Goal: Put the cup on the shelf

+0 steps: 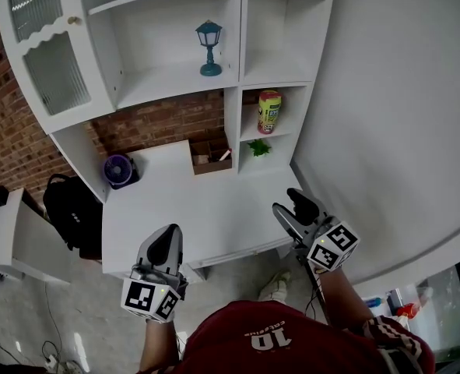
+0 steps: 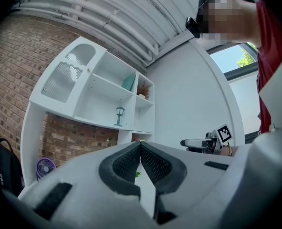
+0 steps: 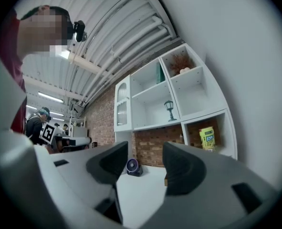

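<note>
Yellow-green cylindrical cup with red lid (image 1: 269, 111) upright, long axis vertical, in white shelf unit's (image 1: 237, 68) right column, compartment above small green plant (image 1: 259, 148). Open white tabletop (image 1: 183, 205) before shelf. Left gripper (image 1: 170, 231) closed, empty; right gripper (image 1: 290, 203) jaws apart, empty.

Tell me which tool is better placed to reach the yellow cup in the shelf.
Right, probably: the right tool sits nearer the yellow cup, with its jaws apart and empty; the left tool is shut and farther left.

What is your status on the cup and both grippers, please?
Left gripper shut, empty. Right gripper open, empty. Cup upright in lower shelf cubby. Nothing blocking it.
</note>
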A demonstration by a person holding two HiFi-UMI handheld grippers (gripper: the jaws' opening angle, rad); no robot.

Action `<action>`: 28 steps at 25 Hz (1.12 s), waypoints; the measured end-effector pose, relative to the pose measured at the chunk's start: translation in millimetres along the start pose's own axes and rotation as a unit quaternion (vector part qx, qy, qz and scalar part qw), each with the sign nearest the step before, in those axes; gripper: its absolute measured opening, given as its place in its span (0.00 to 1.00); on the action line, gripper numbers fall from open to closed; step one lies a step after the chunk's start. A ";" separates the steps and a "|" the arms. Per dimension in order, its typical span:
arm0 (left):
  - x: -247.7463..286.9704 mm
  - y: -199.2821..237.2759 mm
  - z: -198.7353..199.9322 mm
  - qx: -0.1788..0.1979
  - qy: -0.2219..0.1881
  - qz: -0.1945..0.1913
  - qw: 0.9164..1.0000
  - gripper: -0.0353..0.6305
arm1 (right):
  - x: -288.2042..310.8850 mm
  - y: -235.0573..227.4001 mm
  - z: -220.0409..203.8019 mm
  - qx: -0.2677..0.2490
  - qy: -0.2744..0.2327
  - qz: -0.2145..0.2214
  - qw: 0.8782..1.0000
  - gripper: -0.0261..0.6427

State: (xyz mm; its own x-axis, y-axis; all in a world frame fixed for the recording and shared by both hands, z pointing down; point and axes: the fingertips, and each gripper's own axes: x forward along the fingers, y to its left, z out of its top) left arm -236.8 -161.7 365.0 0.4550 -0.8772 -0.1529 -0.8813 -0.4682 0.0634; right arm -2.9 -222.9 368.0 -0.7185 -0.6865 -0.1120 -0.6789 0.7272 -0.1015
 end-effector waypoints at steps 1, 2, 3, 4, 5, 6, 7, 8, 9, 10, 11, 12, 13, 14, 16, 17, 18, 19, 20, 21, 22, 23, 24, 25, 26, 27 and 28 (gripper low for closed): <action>-1.8 -0.4 -1.5 0.001 0.001 -0.001 1.000 0.04 | -1.5 3.4 1.5 -0.001 -0.004 0.004 1.000 0.35; -3.1 -0.3 -3.0 0.003 0.002 -0.001 1.000 0.03 | -2.7 5.9 2.3 -0.004 -0.005 0.005 1.000 0.33; -3.9 -0.1 -4.0 0.004 0.001 -0.002 1.000 0.04 | -3.5 7.6 2.7 -0.009 -0.005 0.005 1.000 0.32; -4.2 -0.4 -4.0 0.004 0.001 -0.003 1.000 0.03 | -4.0 8.6 3.0 -0.014 -0.003 0.003 1.000 0.31; -4.2 -1.5 -3.3 0.004 0.000 -0.004 1.000 0.03 | -4.9 8.7 3.4 -0.018 -0.002 -0.002 1.000 0.30; -4.1 -2.9 -2.2 0.005 -0.001 -0.005 1.000 0.03 | -6.3 8.1 4.0 -0.020 -0.002 -0.009 1.000 0.27; -4.0 -4.5 -0.6 0.005 -0.002 -0.005 1.000 0.03 | -7.9 7.4 5.1 -0.022 -0.003 -0.016 1.000 0.24; -3.9 -5.6 1.0 0.004 -0.003 -0.005 1.000 0.03 | -9.3 7.3 6.6 -0.022 -0.005 -0.023 0.999 0.22; -3.9 -5.8 2.4 0.004 -0.005 -0.005 1.000 0.03 | -10.0 8.2 8.3 -0.024 -0.007 -0.027 0.999 0.20; -3.8 -5.5 3.3 0.005 -0.006 -0.005 1.000 0.03 | -10.0 9.7 9.8 -0.029 -0.008 -0.030 0.999 0.19; -3.7 -5.2 3.5 0.006 -0.007 -0.006 1.000 0.04 | -9.6 11.6 10.7 -0.036 -0.008 -0.031 0.999 0.17; -3.4 -5.5 3.3 0.007 -0.008 -0.006 1.000 0.03 | -9.4 12.9 11.1 -0.043 -0.007 -0.032 0.999 0.16; -2.8 -6.4 3.2 0.006 -0.007 -0.006 1.000 0.03 | -9.6 13.3 11.5 -0.047 -0.007 -0.033 0.998 0.16; -2.1 -7.6 3.2 0.006 -0.006 -0.005 1.000 0.04 | -10.2 12.7 12.7 -0.048 -0.008 -0.036 0.998 0.14; -1.5 -8.9 3.3 0.006 -0.006 -0.005 1.000 0.03 | -10.4 10.8 16.4 -0.041 -0.011 -0.042 0.998 0.12; -1.9 -8.5 3.6 0.005 -0.006 -0.004 1.000 0.04 | -9.8 10.3 17.7 -0.038 -0.011 -0.044 0.998 0.11; -2.9 -7.7 3.9 0.005 -0.007 -0.003 1.000 0.03 | -9.0 10.2 18.2 -0.038 -0.010 -0.047 0.998 0.11; -4.2 -6.7 4.3 0.004 -0.007 -0.002 1.000 0.04 | -8.2 10.5 17.9 -0.040 -0.008 -0.049 0.998 0.10; -5.3 -5.5 4.4 0.003 -0.007 0.000 1.000 0.03 | -7.7 10.9 17.4 -0.042 -0.007 -0.050 0.998 0.09; -6.1 -4.4 4.2 0.002 -0.007 0.002 1.000 0.03 | -7.5 11.5 17.2 -0.043 -0.006 -0.052 0.998 0.09; -6.5 -3.4 4.0 0.001 -0.006 0.003 1.000 0.03 | -7.5 12.1 17.4 -0.044 -0.006 -0.053 0.998 0.08; -6.5 -2.9 3.7 0.002 -0.005 0.003 1.000 0.03 | -7.6 12.8 18.3 -0.044 -0.008 -0.054 0.998 0.08; -6.3 -3.0 3.5 0.003 -0.005 0.003 1.000 0.04 | -7.8 13.5 19.5 -0.045 -0.011 -0.055 0.997 0.07; -6.3 -3.1 3.1 0.006 -0.005 0.001 1.000 0.03 | -8.0 14.2 20.3 -0.046 -0.013 -0.056 0.997 0.06; -6.7 -2.7 2.7 0.008 -0.005 0.000 1.000 0.04 | -7.8 15.1 20.5 -0.046 -0.015 -0.057 0.997 0.05; -7.4 -1.6 2.3 0.009 -0.005 0.000 1.000 0.03 | -7.2 16.4 19.9 -0.045 -0.016 -0.056 0.997 0.05; -8.0 -0.4 2.2 0.008 -0.005 0.002 1.000 0.03 | -6.6 17.6 19.0 -0.044 -0.016 -0.056 0.997 0.05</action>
State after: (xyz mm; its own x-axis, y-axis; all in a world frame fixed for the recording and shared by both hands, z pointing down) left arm -240.4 -154.2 364.0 0.4510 -0.8776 -0.1623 -0.8848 -0.4636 0.0482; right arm -7.3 -205.5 348.2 -0.6329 -0.7621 -0.1366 -0.7666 0.6416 -0.0275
